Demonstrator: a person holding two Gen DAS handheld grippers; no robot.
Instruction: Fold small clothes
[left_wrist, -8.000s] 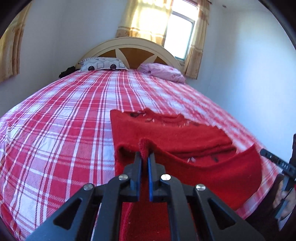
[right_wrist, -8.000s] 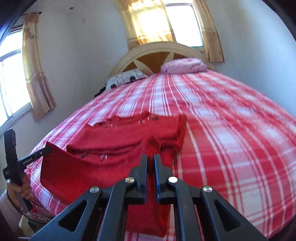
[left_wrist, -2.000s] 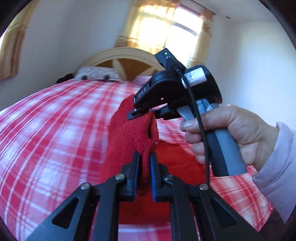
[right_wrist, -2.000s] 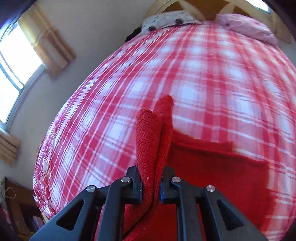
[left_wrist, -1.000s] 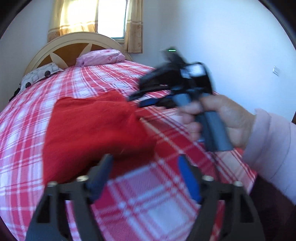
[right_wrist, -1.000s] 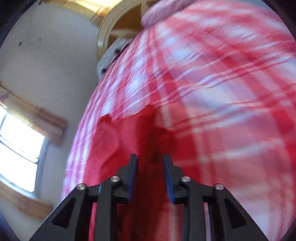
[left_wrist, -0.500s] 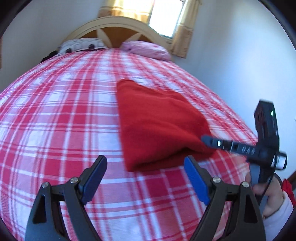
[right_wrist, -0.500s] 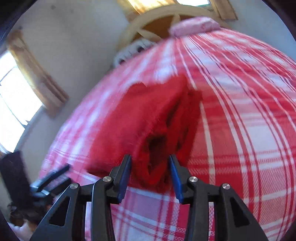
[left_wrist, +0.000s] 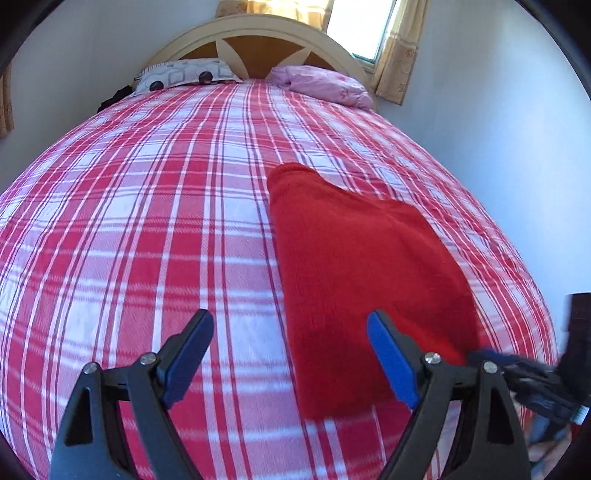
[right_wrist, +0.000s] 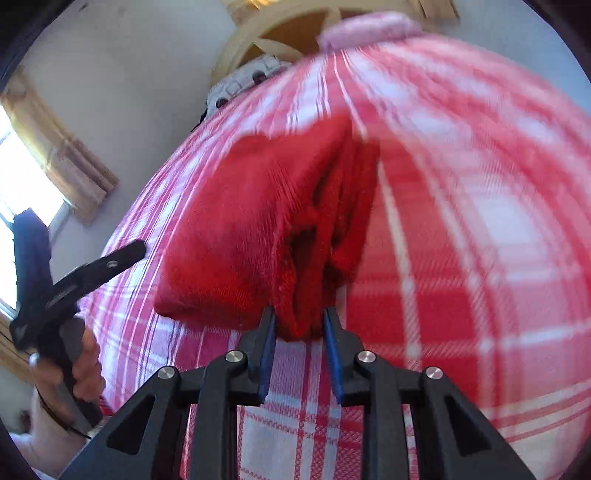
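Since half a second ago the right gripper (right_wrist: 298, 325) has closed in on the red sweater's (left_wrist: 354, 266) near end. On the bed (left_wrist: 147, 221) the sweater lies folded at two o'clock of the left gripper (left_wrist: 291, 354), fingers wide apart, empty. Soft, light knit; take the layered edge, which sits between the right fingers, narrowly apart.

Right gripper (left_wrist: 532, 384): blurred in the left wrist view, cut off by the right edge.
Bedspread (right_wrist: 480, 184): motion-smeared in the right wrist view.
Sweater (right_wrist: 266, 221): bunched corner between the right jaws; contact unclear through blur.
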